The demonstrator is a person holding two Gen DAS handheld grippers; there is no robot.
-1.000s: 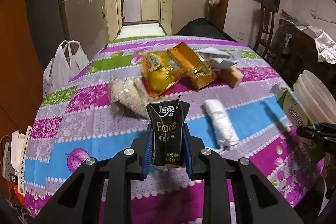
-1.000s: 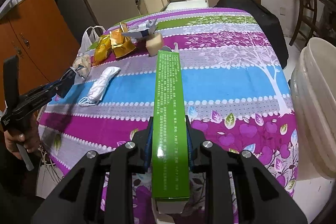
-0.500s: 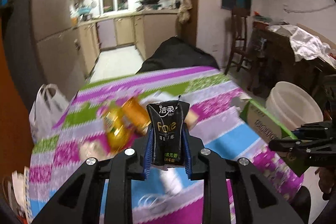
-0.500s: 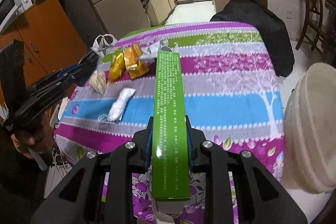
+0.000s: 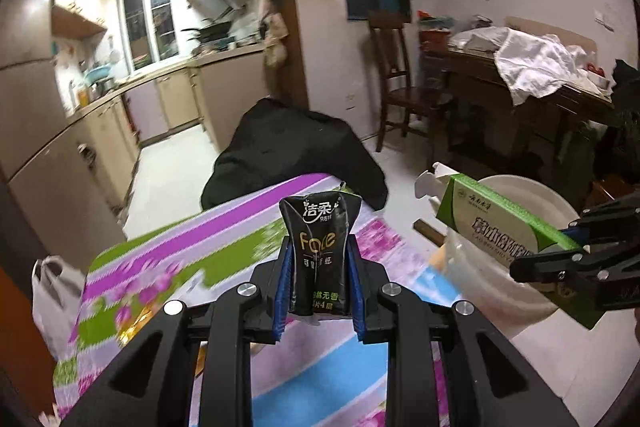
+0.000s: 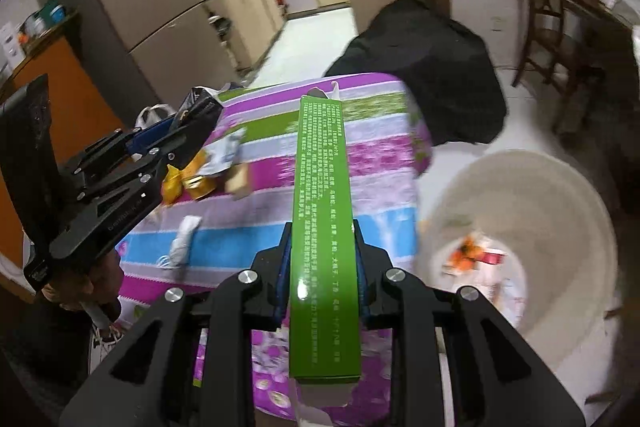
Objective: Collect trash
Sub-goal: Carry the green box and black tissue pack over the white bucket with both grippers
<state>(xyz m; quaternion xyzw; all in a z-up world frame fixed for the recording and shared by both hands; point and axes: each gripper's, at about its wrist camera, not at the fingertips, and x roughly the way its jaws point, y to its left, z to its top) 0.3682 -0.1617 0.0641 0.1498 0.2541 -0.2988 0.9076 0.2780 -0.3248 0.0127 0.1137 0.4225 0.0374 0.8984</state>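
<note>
We hold two tools: our left tool (image 5: 318,291) clamps one black tissue pack (image 5: 320,247), our right tool (image 6: 322,267) clamps one long green box (image 6: 323,227). Both have risen since a second ago, above the desk (image 6: 372,163); one white bin (image 6: 560,195) now sits nearer, with scraps inside.

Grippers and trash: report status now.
Left gripper shut on black tissue pack. Right gripper shut on green box. White bin beside table, path clear.
</note>
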